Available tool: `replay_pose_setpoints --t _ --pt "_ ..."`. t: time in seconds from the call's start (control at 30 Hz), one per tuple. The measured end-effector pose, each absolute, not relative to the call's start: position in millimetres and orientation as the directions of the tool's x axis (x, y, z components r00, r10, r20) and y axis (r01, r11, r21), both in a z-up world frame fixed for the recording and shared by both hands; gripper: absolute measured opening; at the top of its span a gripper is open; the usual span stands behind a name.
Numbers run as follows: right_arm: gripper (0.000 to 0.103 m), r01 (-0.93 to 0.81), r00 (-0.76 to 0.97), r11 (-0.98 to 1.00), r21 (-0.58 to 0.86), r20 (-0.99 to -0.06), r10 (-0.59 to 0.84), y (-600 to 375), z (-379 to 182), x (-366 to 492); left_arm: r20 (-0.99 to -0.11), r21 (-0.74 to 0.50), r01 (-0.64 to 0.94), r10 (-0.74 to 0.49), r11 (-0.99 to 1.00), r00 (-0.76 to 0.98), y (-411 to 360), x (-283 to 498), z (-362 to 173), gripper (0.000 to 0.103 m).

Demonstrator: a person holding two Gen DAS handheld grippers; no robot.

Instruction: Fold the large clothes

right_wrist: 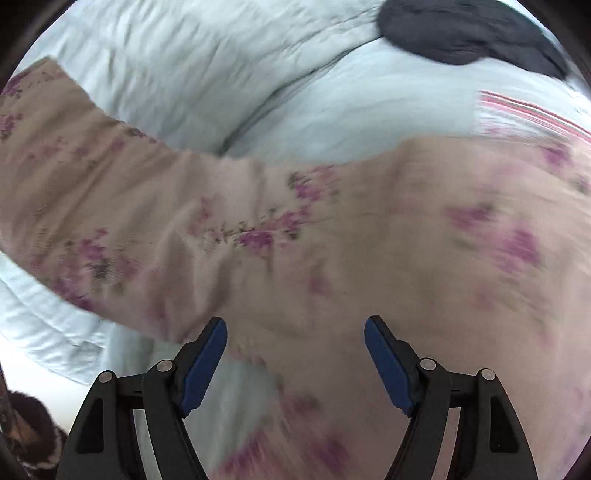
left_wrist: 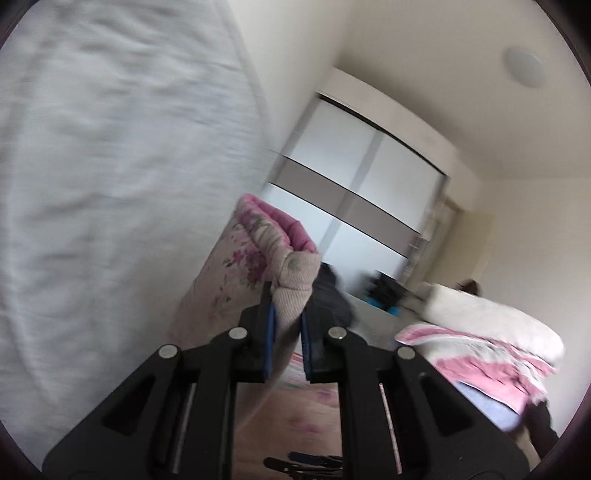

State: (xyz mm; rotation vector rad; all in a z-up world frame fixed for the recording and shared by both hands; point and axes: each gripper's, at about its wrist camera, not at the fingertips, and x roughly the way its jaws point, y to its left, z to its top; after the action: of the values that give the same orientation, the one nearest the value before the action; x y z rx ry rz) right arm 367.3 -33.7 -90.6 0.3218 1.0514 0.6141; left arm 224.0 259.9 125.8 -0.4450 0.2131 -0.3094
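A beige garment with purple flowers and a pink lining (left_wrist: 273, 251) hangs from my left gripper (left_wrist: 288, 314), which is shut on a bunched fold of it and lifted above the bed. In the right wrist view the same floral garment (right_wrist: 332, 240) spreads across the pale bedding (right_wrist: 258, 85), one sleeve stretching to the upper left. My right gripper (right_wrist: 295, 332) hovers just over the cloth with its jaws standing wide and nothing pinched between them. Both views are smeared by motion.
A dark grey garment (right_wrist: 469, 33) lies at the far end of the bed. Pink-and-white folded clothes (left_wrist: 480, 354) and a white pillow (left_wrist: 491, 314) lie on the bed to the right. A white wardrobe (left_wrist: 362, 177) stands behind. Pale bedding (left_wrist: 110, 166) fills the left.
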Motion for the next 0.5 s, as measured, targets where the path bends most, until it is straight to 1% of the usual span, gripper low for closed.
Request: replay_pose_setpoints --t 0.1,0.23,0.37,0.43,0.5 --pt "0.079 -0.266 0.385 0.797 0.542 -0.698 0.603 -89 -86 351 -0.148 -0.434 0.338 -0.436 0.835 0.888 196 232 129 0.013" --pt "0.079 -0.180 0.445 0.798 0.575 -0.676 0.587 -170 -87 326 -0.192 -0.460 0.439 -0.570 0.771 0.799 114 249 121 0.013" --pt "0.080 -0.093 0.502 0.770 0.631 -0.638 0.584 -250 -87 295 -0.253 -0.469 0.505 -0.659 0.724 0.709 35 256 101 0.013" --pt "0.080 -0.044 0.536 0.748 0.663 -0.616 0.578 -288 -90 286 -0.281 -0.469 0.526 -0.684 0.710 0.673 5 257 90 0.013" --pt "0.080 -0.012 0.565 0.723 0.691 -0.592 0.575 -307 -93 282 -0.320 -0.469 0.542 -0.707 0.697 0.631 -26 256 73 0.014"
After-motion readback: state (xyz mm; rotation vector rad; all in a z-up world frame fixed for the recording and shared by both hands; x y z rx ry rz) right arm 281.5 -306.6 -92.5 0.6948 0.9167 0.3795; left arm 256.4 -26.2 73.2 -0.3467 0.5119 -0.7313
